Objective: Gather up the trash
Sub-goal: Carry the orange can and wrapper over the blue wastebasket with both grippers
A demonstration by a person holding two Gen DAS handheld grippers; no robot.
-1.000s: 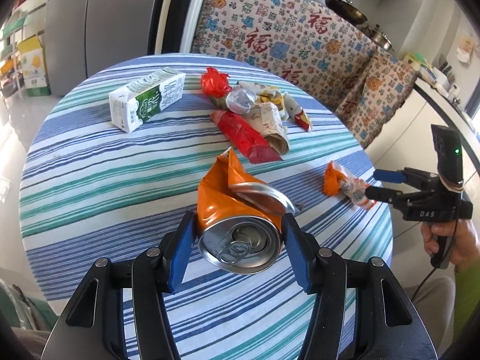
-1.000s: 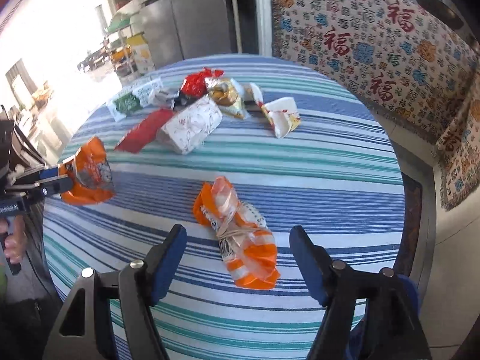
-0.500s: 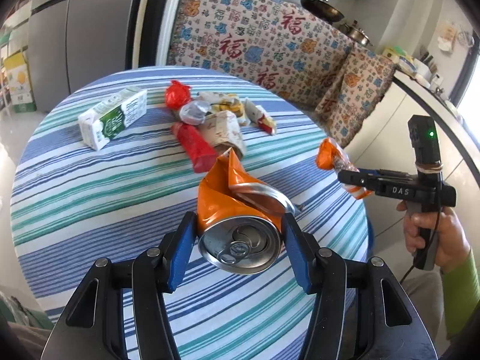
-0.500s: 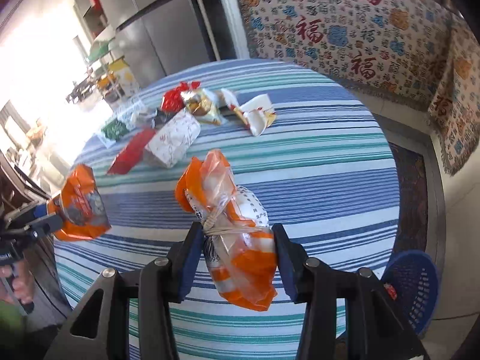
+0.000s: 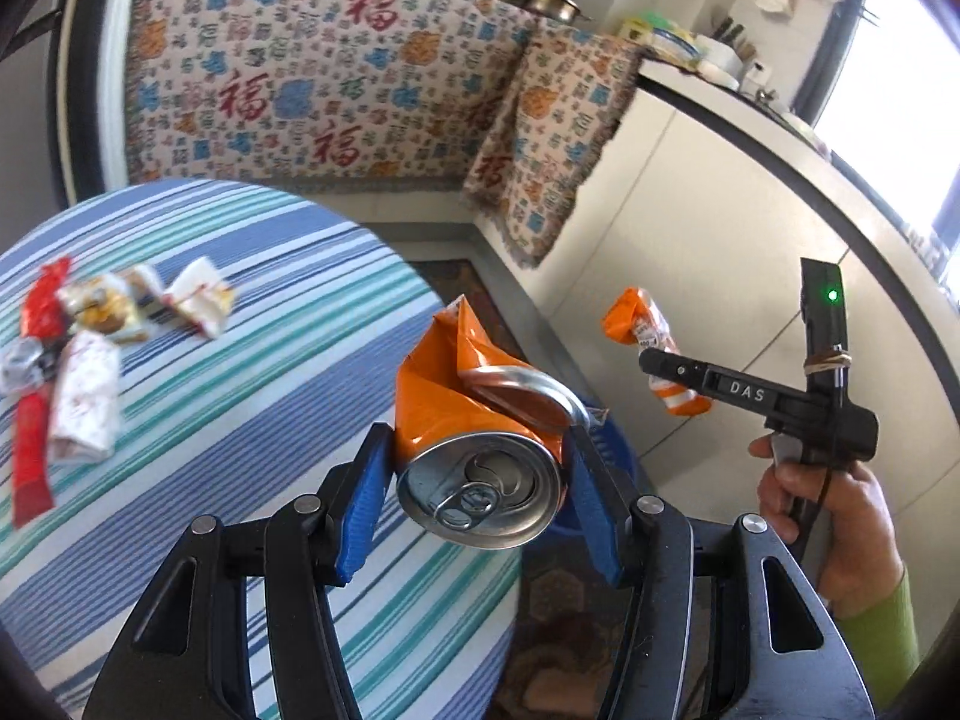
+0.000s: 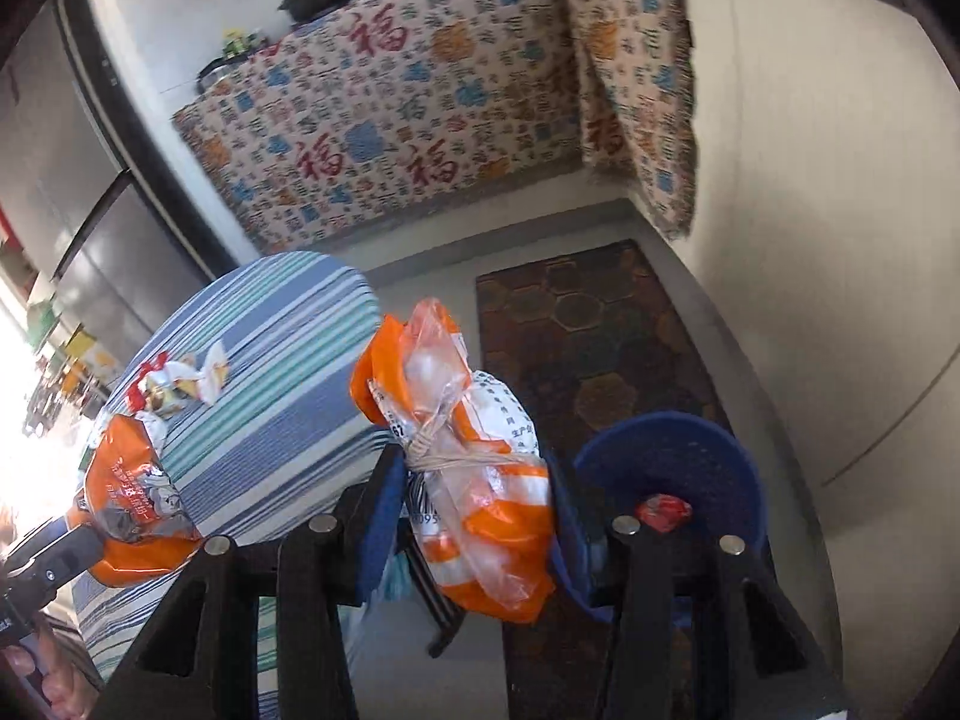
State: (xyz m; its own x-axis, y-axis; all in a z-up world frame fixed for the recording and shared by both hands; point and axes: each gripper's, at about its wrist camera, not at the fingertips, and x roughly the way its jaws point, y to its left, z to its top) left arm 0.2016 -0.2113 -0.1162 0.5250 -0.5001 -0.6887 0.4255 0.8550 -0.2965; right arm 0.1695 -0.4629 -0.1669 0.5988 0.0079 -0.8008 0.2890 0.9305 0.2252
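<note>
striped table [image 5: 210, 396] beside blue basket [image 6: 708, 450]; left gripper [image 5: 480, 498] clamps crushed orange can [image 5: 474, 420], right gripper [image 6: 474, 516] clamps orange plastic bag [image 6: 480, 480] just beside basket

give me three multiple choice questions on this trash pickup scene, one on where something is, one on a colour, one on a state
1. Where is the blue basket?
A. on the striped table
B. on the floor beside the table
C. on the counter

2. What colour is the crushed can body?
A. orange
B. green
C. blue

3. What is the right gripper doing?
A. open over the table
B. shut on nothing
C. shut on the orange plastic bag

Answers:
1 B, the right wrist view shows it standing on the floor past the striped table edge.
2 A, its crumpled wall is orange above a silver lid.
3 C, both blue pads press the bag's sides.
</note>
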